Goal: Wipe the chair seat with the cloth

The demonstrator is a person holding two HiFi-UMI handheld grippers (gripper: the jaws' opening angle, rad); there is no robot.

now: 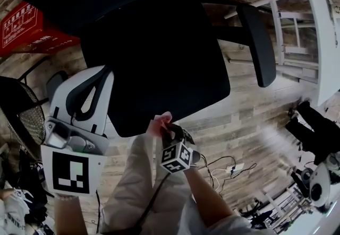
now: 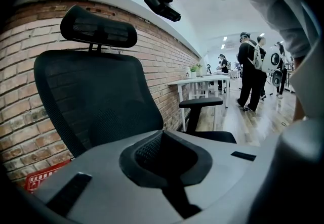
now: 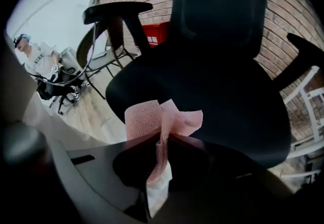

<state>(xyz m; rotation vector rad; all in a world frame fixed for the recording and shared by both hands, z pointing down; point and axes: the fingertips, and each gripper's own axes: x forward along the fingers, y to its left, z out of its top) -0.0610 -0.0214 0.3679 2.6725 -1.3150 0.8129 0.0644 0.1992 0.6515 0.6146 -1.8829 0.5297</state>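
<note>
The right gripper has its jaws clamped on the pink cloth, with the chair seat just ahead. The left gripper has its jaws together, and an armrest stands beyond them.

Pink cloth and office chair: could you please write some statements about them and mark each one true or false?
The right gripper holds the pink cloth. True.
The cloth lies spread flat on the chair seat. False: it is bunched between the right gripper's jaws.
The left gripper holds a second cloth. False: its jaws are together, with nothing between them.
The office chair has a headrest. True.
</note>
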